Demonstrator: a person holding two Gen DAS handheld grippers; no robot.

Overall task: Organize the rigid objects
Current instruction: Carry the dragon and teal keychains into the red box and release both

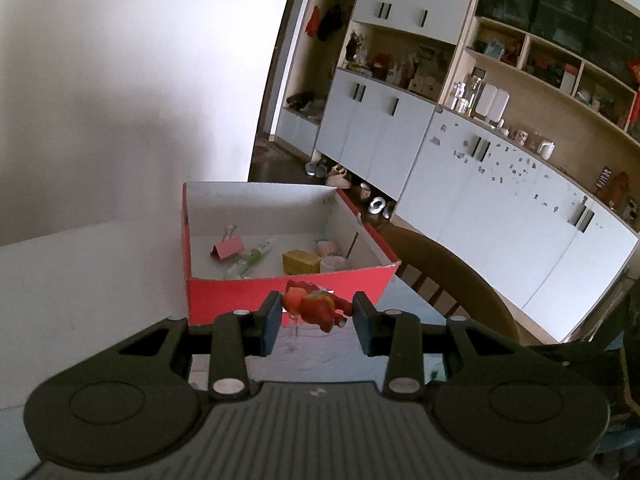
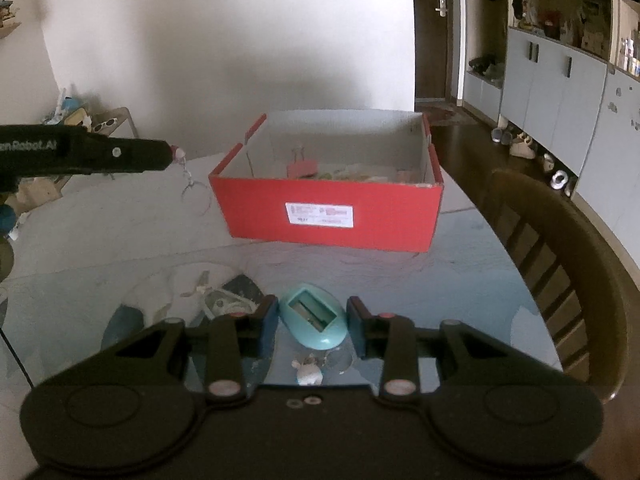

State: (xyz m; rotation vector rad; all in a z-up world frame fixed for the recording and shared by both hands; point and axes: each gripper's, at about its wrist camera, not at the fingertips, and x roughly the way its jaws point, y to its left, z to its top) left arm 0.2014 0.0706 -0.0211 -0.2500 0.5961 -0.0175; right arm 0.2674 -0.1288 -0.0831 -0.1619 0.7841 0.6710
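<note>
1. Left gripper [image 1: 316, 316]: fingers clamped on one orange toy figure keychain [image 1: 316, 306], just before red box [image 2: 328, 216] wall.
2. Right gripper [image 2: 312, 322]: fingers clamped on one teal pencil sharpener [image 2: 314, 316] above bench [image 2: 460, 264].
3. In box: one pink binder clip [image 1: 228, 247], one yellow block [image 1: 301, 262].
4. One wooden chair [image 2: 560, 264] at bench's right edge.

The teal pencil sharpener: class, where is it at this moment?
In the right wrist view the teal pencil sharpener sits between the right gripper fingers, above the glass table, on the near side of the red box.
</note>
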